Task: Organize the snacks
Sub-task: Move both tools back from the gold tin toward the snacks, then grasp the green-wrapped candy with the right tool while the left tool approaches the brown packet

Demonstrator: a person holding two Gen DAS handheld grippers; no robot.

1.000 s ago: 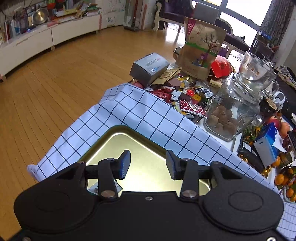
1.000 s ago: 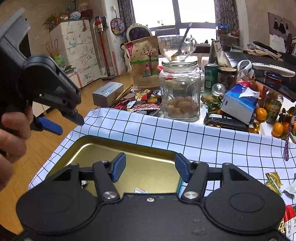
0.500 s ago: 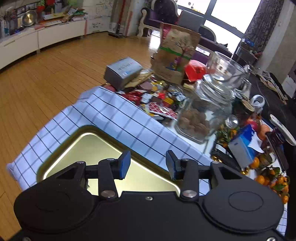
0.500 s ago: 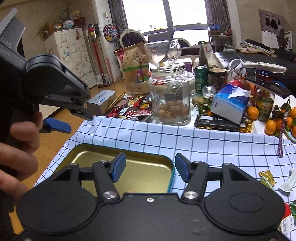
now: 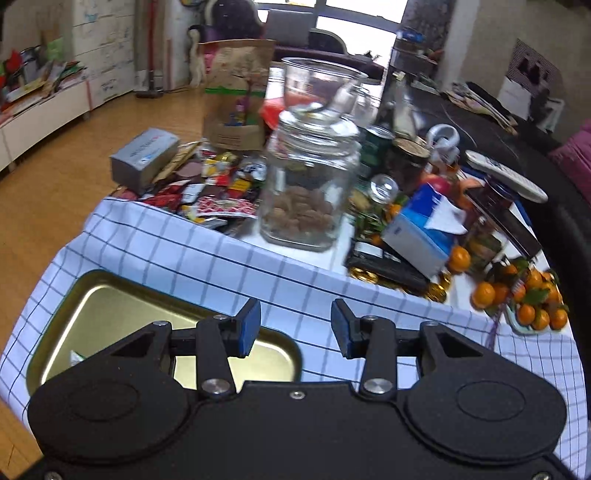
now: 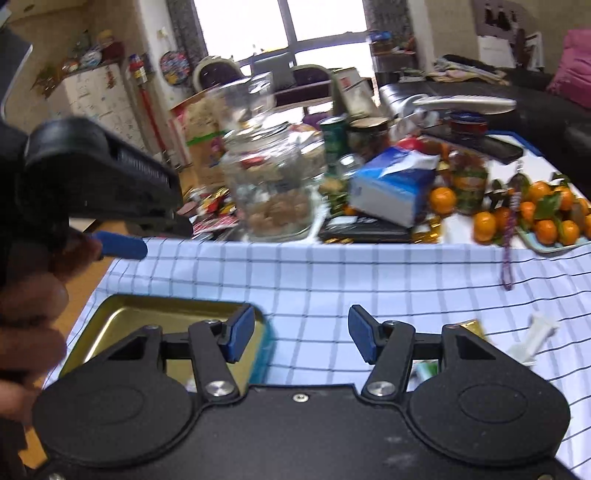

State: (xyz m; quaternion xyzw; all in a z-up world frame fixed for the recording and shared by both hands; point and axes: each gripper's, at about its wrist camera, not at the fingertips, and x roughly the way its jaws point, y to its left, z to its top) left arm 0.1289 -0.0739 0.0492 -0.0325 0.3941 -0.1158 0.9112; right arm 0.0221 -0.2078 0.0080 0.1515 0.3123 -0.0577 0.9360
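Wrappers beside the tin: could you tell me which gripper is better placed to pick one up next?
Right, probably. The right gripper is open beside the wrappers lying right of the tin; the left gripper faces none.

Warm wooden floor (image 5: 55, 192), bright back window (image 6: 325, 22), low white cabinet (image 5: 44, 118) along the wall.

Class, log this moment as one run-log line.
left gripper: open, empty | right gripper: open, empty | gold tin: on checked cloth

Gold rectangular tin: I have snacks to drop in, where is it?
Gold rectangular tin lies on the checked cloth, lower left in both views, nearer than the glass jar.
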